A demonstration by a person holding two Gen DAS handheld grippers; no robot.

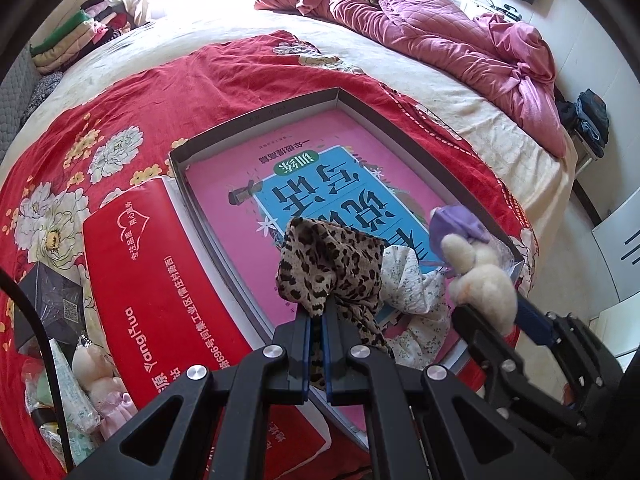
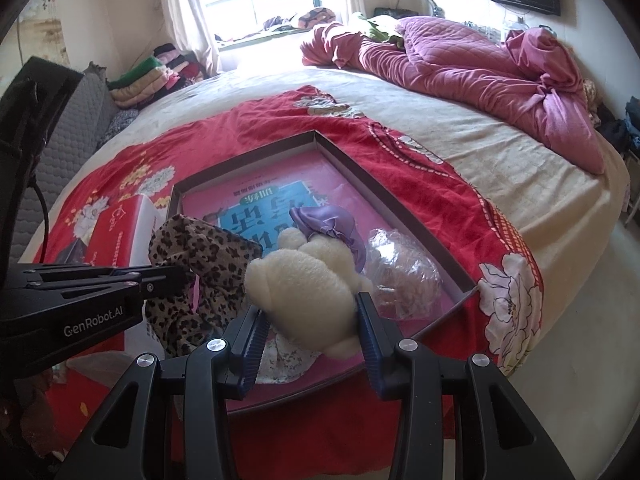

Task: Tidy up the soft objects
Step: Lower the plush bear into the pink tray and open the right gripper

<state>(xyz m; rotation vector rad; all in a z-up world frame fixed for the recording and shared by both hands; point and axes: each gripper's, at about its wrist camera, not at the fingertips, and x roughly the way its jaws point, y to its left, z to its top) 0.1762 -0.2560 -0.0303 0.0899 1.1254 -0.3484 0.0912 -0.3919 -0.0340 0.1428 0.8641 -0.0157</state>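
My left gripper [image 1: 318,320] is shut on a leopard-print cloth [image 1: 332,264] and holds it above the near end of a shallow grey box [image 1: 260,114] with a pink and blue book [image 1: 320,168] inside. My right gripper [image 2: 310,320] is shut on a cream plush toy [image 2: 308,280] with a purple satin bonnet [image 2: 328,220], held over the same box [image 2: 360,168]. The plush [image 1: 480,280] and the right gripper [image 1: 500,328] show at right in the left wrist view. The left gripper [image 2: 176,274] and the cloth [image 2: 200,256] show at left in the right wrist view.
The box lies on a red floral sheet [image 1: 120,112] on a bed. A red carton [image 1: 160,280] lies left of the box. Another plush and packets [image 1: 92,372] lie at the near left. A clear plastic bag [image 2: 400,264] is in the box. A pink quilt [image 2: 480,68] is piled far right.
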